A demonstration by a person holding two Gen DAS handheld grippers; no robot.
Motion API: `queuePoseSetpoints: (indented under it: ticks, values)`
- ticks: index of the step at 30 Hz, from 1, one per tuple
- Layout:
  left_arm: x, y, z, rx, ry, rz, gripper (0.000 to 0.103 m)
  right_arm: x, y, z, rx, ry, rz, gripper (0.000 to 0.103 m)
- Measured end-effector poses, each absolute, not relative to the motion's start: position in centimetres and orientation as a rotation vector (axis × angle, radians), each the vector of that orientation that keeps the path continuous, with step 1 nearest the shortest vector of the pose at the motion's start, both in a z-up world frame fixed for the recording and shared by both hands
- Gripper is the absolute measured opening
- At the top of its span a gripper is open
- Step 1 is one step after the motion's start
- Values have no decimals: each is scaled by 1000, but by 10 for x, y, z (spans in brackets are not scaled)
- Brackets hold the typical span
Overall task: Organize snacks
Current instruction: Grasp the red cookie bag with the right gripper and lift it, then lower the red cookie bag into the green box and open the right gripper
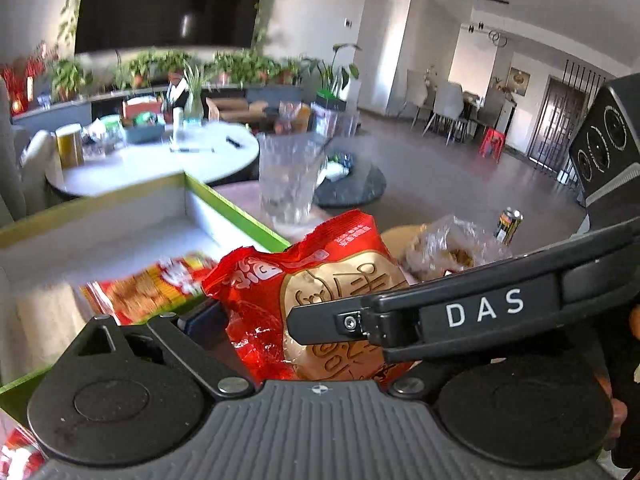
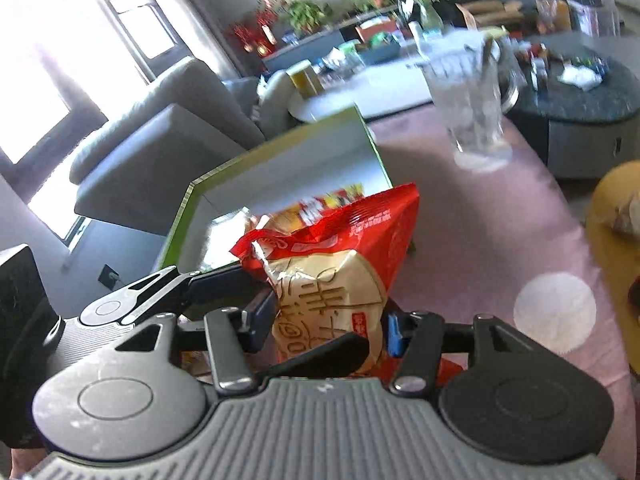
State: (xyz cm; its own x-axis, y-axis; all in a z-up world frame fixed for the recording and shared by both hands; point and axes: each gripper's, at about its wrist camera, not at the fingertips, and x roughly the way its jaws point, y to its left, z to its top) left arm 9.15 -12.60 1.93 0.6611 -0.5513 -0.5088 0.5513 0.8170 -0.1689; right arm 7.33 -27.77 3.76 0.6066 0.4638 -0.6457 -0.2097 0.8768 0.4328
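A red snack bag with a gold round label is upright between both grippers, just in front of a white box with green edges. My right gripper is shut on the red snack bag, with a blue pad pressed on each side. My left gripper stands wide around the same bag. Its left pad sits at the bag's crinkled edge. The right gripper's finger crosses in front and hides its other pad. A red and yellow snack pack lies inside the box.
A clear glass mug stands on the pink spotted tablecloth behind the bag. To the right lie a clear bag of snacks on a yellow plate and a can. A grey sofa is beyond the box.
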Motion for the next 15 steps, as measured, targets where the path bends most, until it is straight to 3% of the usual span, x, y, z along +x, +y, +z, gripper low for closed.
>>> queuePoseSetpoints:
  ticks: [15]
  values:
    - [145, -100, 68, 32, 436, -500, 97, 133, -257, 83, 319, 688, 523, 50]
